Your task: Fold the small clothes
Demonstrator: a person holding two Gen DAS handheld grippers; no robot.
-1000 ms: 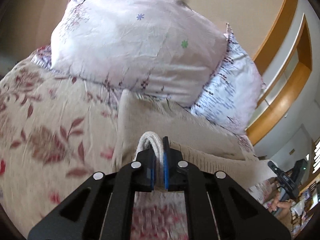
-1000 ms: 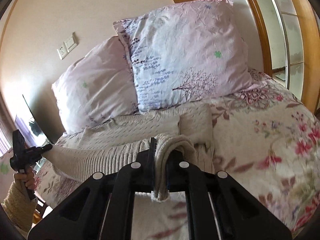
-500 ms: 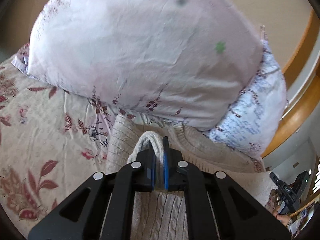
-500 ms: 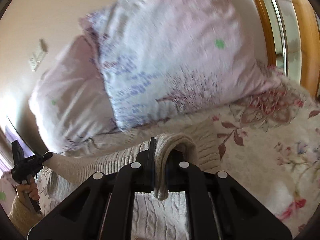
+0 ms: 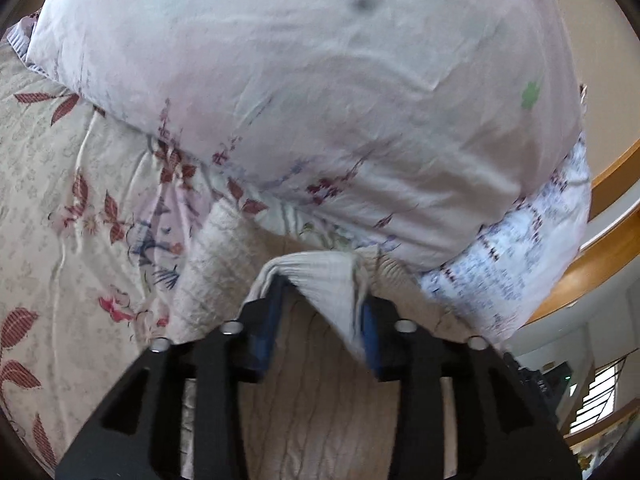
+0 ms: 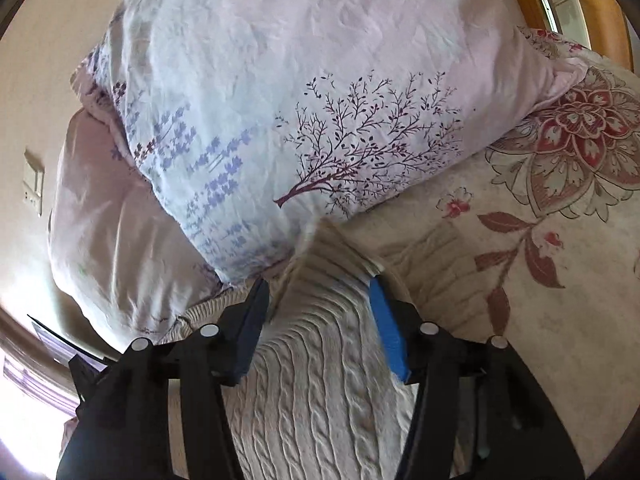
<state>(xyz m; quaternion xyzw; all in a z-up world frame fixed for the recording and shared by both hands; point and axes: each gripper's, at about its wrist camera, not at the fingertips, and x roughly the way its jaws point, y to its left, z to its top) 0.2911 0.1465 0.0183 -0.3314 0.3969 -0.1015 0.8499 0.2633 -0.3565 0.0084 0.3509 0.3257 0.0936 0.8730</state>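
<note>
Both pairs of jaws are now standing apart, where half a second ago they were pinching the knitted hem. So the left gripper [image 5: 320, 316] and the right gripper [image 6: 320, 312] are releasing the cream sweater [image 6: 320, 392], and I judge this fold is being laid down on the bed [image 6: 540, 280]. The sweater's edge is still lying between the open jaws of each gripper, draped loosely over them, close under the pillows [image 5: 320, 100] at the head of the bed.
</note>
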